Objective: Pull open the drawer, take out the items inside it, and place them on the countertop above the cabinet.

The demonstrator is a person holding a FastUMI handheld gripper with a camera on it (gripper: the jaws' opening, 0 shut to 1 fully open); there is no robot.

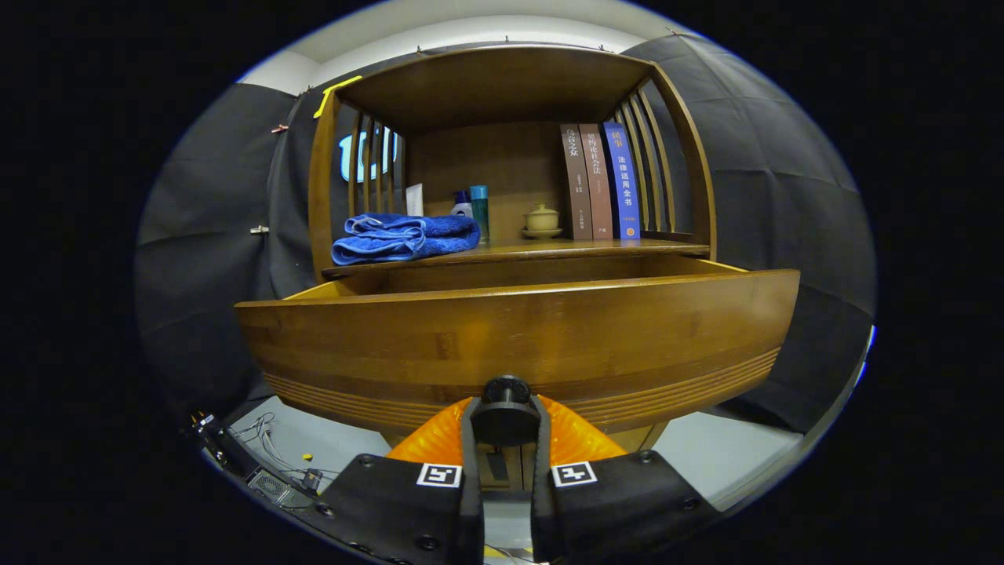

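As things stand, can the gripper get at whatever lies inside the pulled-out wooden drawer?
Probably not yet: the gripper is shut on the round black knob, low before the wooden drawer's tall front. The opening above looks unobstructed.

The front panel of the drawer (518, 337) stands high and hides the inside, so any contents cannot be seen. The knob (506, 390) is partly covered by the gripper (505, 428), whose two fingers seem to press on its sides. Behind the blue towel (404, 237), a white object (414, 199) and a bottle (462, 205) are half hidden. The text on the book (622, 180) spines is too small.
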